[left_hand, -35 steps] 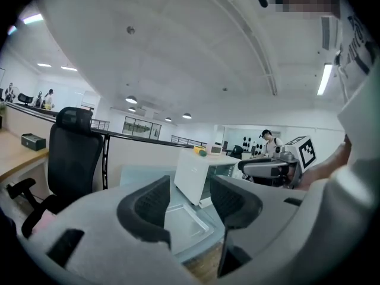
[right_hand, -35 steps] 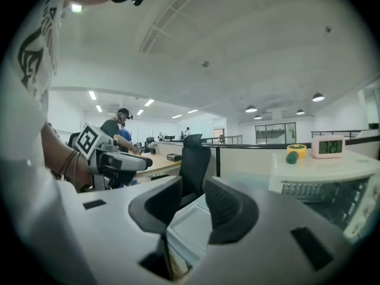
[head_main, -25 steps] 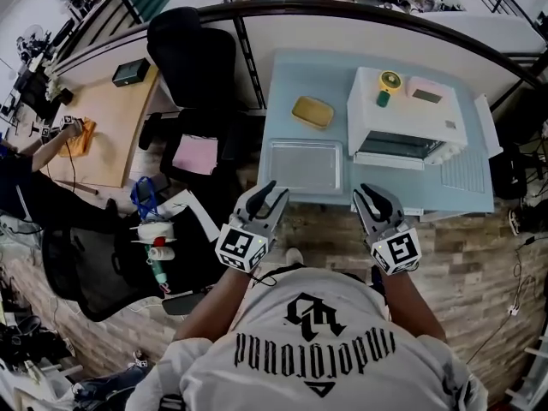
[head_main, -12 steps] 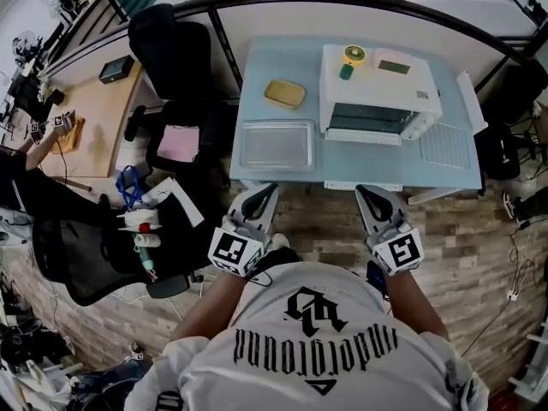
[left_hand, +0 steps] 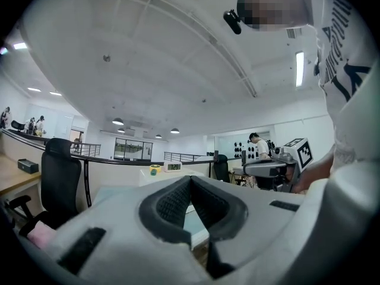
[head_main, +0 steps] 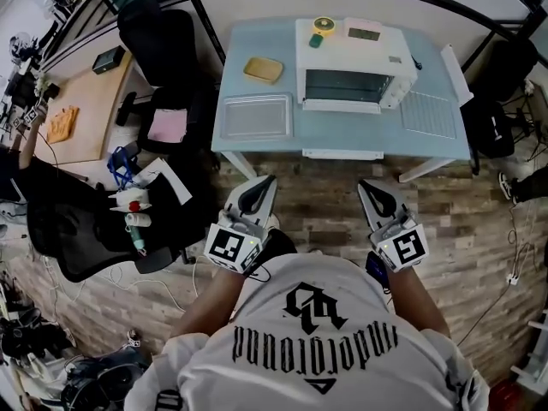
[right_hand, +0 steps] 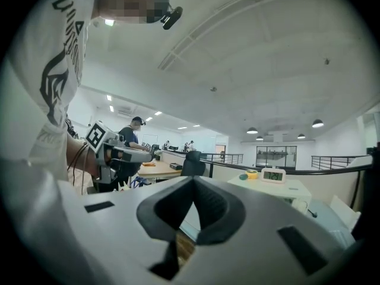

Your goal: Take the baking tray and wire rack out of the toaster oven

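The white toaster oven [head_main: 351,54] stands on the pale blue table [head_main: 342,135], its door [head_main: 342,105] folded down. The clear baking tray [head_main: 253,116] lies on the table left of the oven. The wire rack [head_main: 425,114] lies flat to the oven's right. My left gripper [head_main: 265,181] and right gripper [head_main: 366,185] hover over the wooden floor, well short of the table's front edge. Both are shut with nothing held. In the left gripper view the gripper [left_hand: 190,178] has its jaw tips pressed together. In the right gripper view the gripper [right_hand: 193,180] is the same.
A yellow dish [head_main: 262,68] sits behind the tray; a timer [head_main: 323,26] and clock [head_main: 364,32] rest on the oven. A black office chair [head_main: 163,37], a pink-seated stool [head_main: 167,127] and a wooden desk [head_main: 81,114] stand left. A second black chair [head_main: 68,229] is nearer.
The person has backed away from the table, so both grippers have drawn back from its front edge over the floor. Their jaws, slightly apart a second ago, are now closed.
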{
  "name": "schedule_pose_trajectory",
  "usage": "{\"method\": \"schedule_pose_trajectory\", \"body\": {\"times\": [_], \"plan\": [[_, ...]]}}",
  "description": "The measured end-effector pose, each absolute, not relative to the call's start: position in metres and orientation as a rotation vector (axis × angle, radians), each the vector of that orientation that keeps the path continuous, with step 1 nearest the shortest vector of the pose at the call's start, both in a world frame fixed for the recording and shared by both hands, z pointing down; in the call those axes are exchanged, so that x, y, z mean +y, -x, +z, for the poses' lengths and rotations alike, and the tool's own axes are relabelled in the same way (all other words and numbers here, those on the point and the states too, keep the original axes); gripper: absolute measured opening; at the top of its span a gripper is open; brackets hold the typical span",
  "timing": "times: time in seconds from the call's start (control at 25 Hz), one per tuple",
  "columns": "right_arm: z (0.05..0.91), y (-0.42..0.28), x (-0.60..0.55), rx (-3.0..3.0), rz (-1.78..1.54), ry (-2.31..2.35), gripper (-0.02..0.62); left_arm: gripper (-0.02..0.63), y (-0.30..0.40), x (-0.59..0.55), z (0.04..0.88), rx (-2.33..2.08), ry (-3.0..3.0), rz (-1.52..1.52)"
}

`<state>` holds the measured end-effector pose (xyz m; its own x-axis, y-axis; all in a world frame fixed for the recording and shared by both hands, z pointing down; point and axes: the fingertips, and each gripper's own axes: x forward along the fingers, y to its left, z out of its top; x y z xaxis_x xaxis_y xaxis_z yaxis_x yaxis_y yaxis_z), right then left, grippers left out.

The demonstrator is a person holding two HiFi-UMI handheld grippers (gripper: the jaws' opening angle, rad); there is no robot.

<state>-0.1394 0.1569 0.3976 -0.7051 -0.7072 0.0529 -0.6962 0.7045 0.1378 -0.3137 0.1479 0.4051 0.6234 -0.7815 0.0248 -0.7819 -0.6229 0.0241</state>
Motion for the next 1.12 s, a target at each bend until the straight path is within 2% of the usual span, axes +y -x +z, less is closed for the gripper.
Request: {"method": "schedule_pose_trajectory", "body": {"times": [0.48, 1.12], "plan": [[0.391, 0.102, 0.237, -2.822, -0.17, -1.149, 0.003, -0.002, 0.281, 0.232, 0.388, -1.364, -2.823, 0.024], [0.37, 0.094, 0.278, -2.853, -0.237, -1.144, 0.003, -0.002, 0.304, 0.274, 0.377, -1.486, -2.776, -0.046]]}}
